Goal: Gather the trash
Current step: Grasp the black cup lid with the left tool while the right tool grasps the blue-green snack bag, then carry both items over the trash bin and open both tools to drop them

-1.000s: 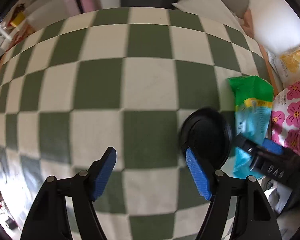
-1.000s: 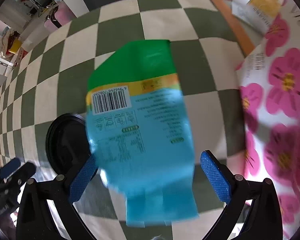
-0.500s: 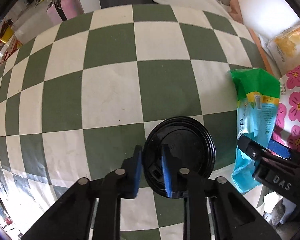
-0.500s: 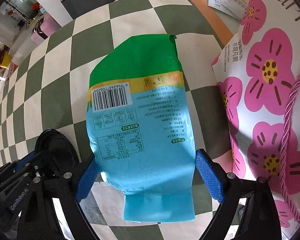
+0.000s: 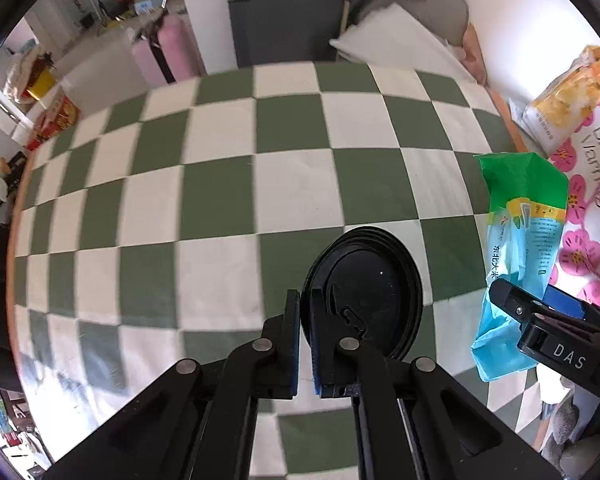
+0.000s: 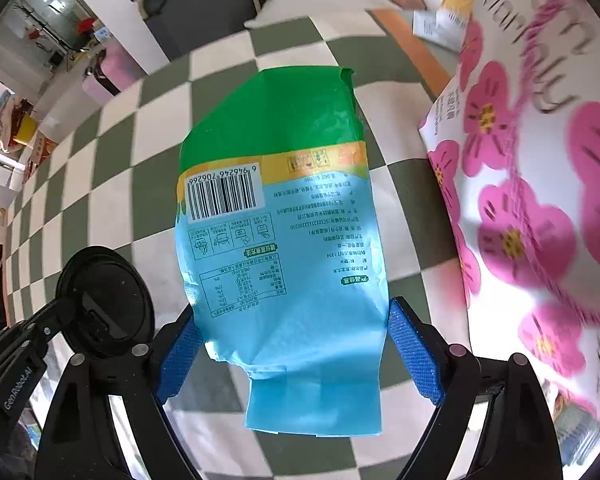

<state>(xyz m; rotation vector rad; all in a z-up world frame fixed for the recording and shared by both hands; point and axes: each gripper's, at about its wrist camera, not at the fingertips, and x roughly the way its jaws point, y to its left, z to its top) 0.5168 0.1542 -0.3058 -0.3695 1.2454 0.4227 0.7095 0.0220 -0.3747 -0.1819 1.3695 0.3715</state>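
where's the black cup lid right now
The black cup lid sits low in the left wrist view, its near rim pinched in the left gripper, above the checkered cloth, left of the green-and-blue packet.

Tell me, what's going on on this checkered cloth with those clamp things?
A person is tidying up trash with a hand-held gripper in each hand. The left hand-held gripper is shut on the rim of a black plastic cup lid, tilted up from the green-and-white checkered cloth. The right hand-held gripper is open, its blue pads on either side of a blue-and-green food packet lying on the cloth. A pink-flowered bag sits to the right.
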